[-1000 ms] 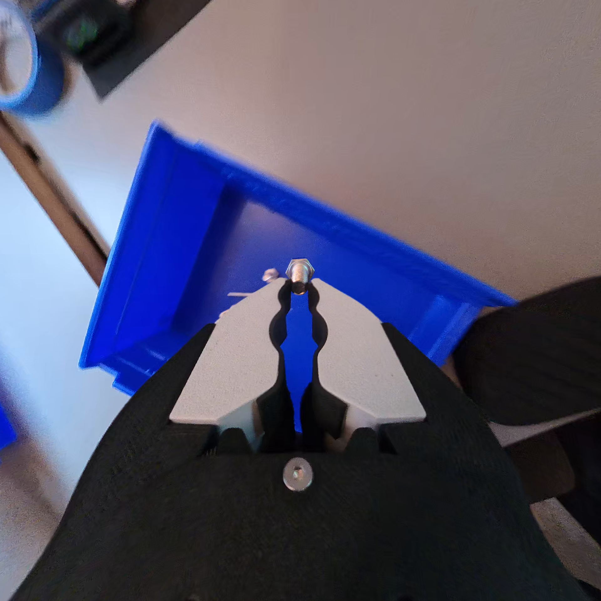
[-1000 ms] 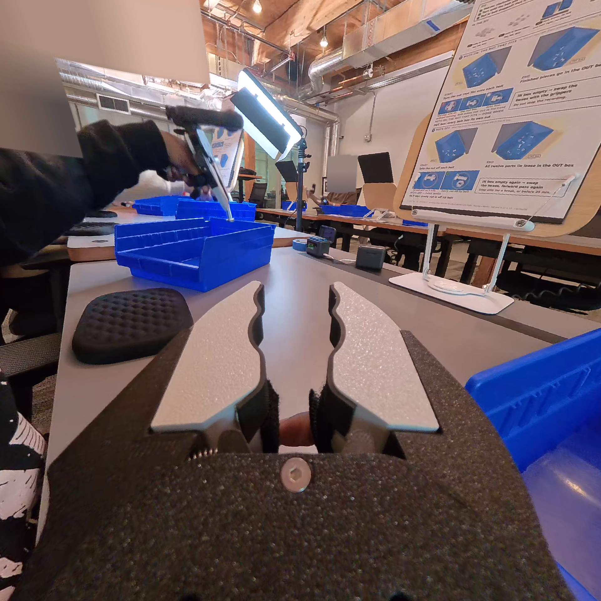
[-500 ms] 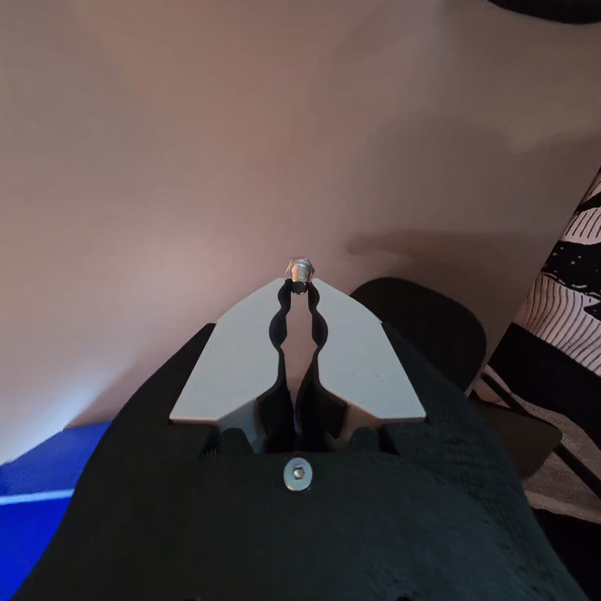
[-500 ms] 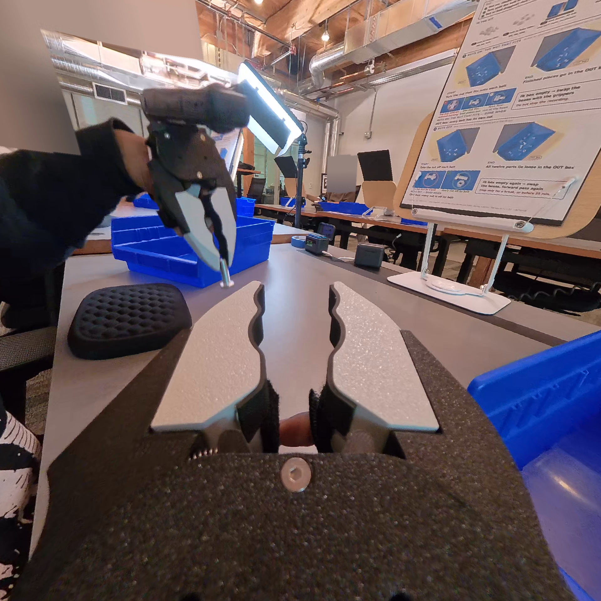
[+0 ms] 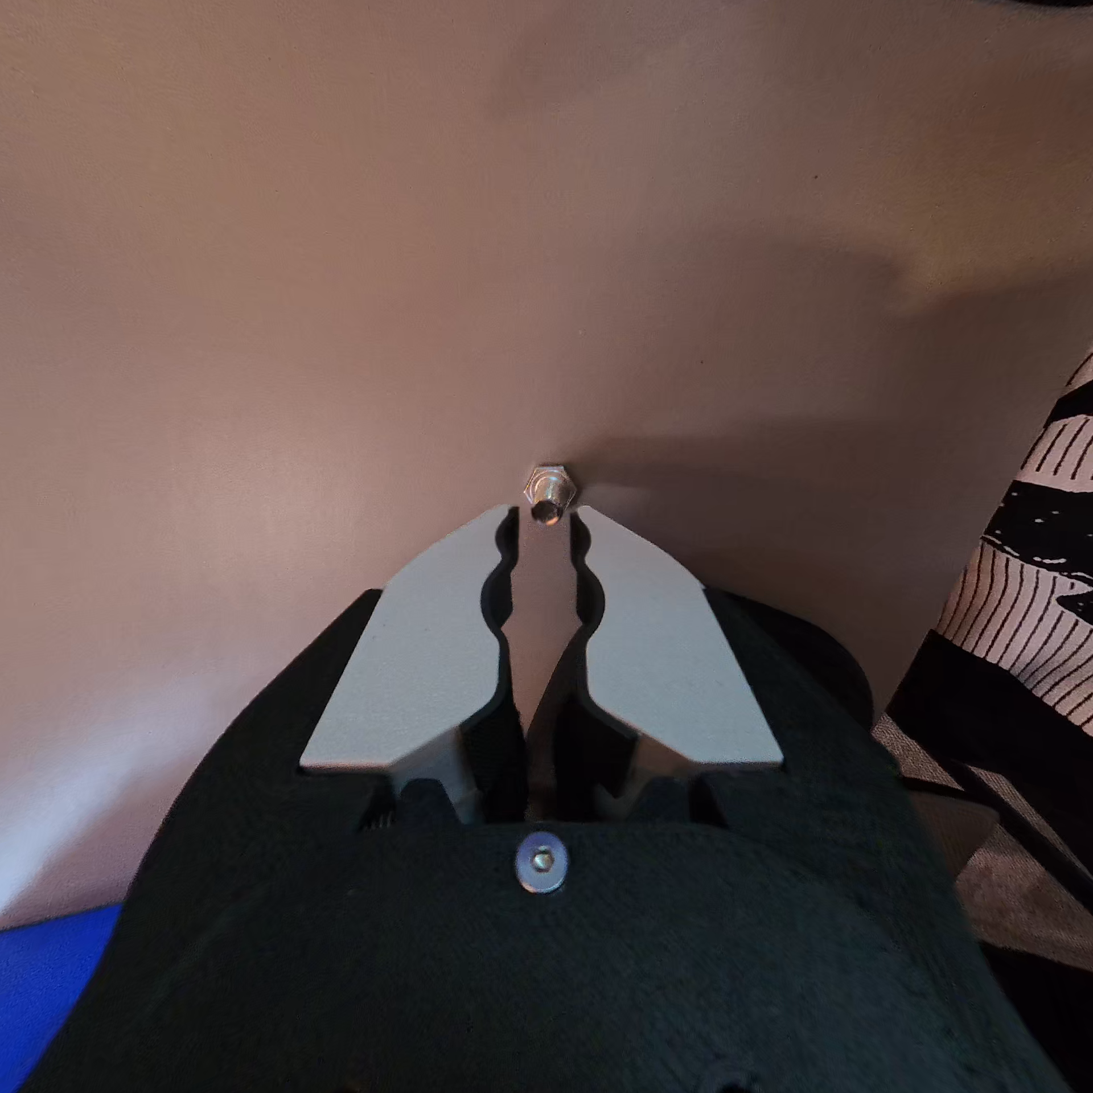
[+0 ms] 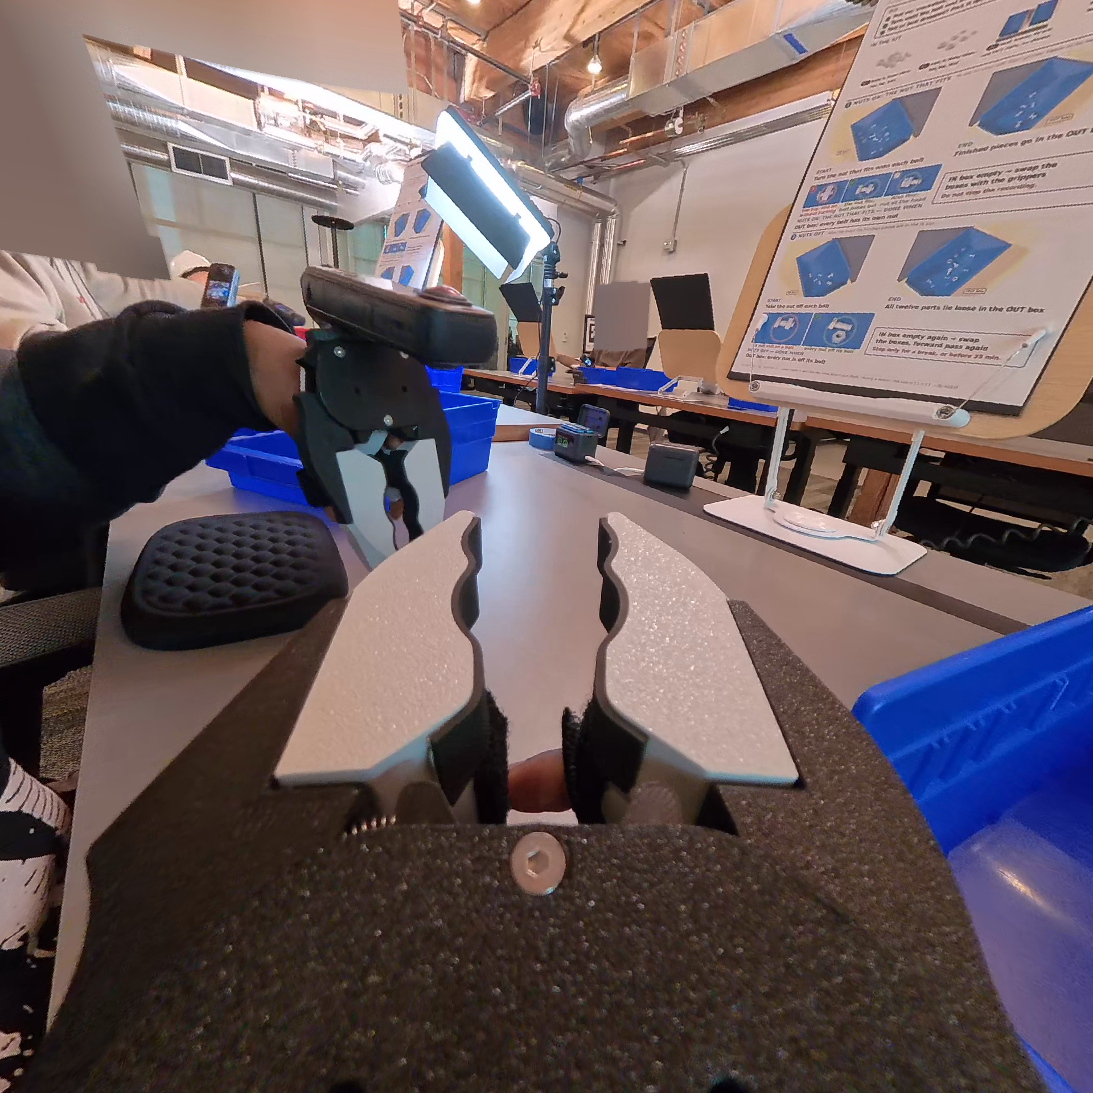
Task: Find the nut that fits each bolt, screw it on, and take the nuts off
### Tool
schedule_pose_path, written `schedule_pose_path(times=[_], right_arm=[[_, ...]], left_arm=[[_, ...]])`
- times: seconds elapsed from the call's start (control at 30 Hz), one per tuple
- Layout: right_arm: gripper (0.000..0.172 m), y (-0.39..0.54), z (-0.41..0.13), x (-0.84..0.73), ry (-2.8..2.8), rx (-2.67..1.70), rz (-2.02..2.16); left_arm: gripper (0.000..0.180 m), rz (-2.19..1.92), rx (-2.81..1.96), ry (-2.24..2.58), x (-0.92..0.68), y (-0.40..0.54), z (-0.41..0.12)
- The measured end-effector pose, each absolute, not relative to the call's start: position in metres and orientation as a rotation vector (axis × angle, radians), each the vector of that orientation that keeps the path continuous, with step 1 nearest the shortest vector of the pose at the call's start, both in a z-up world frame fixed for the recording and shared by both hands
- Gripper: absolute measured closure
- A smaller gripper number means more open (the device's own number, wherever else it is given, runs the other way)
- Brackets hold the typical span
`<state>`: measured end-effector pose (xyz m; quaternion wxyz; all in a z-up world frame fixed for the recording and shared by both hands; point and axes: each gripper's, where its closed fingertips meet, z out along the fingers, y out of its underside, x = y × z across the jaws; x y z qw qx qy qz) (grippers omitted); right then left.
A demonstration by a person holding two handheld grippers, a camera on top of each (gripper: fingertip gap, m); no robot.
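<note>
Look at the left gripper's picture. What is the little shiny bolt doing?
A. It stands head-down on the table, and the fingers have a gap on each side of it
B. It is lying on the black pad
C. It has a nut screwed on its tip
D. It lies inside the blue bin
A: the bolt stands on its hex head on the bare table, and table shows between it and each finger of the left gripper.

Silver bolt (image 5: 549, 495); grey table (image 6: 532, 473); blue bins (image 6: 976, 739); black dimpled pad (image 6: 233, 571); black-white patterned cloth (image 5: 1017, 562)

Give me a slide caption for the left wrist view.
Left gripper open over a bolt standing head-down on the bare table.
</note>
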<state>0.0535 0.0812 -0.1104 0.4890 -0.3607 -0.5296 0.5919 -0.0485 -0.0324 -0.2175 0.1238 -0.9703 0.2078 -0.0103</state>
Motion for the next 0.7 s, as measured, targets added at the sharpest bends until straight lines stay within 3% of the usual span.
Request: schedule_pose_path(times=[0.2, 0.33, 0.5, 0.7], right_arm=[[0.134, 0.081, -0.110, 0.054, -1.281, -0.871, 1.439], [0.134, 0.080, -0.110, 0.054, -1.286, -0.864, 1.430], [0.134, 0.079, -0.110, 0.054, -1.291, -0.859, 1.418], [0.134, 0.079, -0.111, 0.053, -1.292, -0.863, 1.412]], left_arm=[[0.150, 0.098, -2.709, 0.433, -0.090, -0.064, -0.150], [0.149, 0.245, -2.711, 0.109, -0.159, -0.127, -0.105], [0.149, 0.289, -2.920, -0.204, -0.220, -0.208, -0.138], [0.148, 0.094, -3.003, -0.340, -0.237, -0.240, -0.196]])
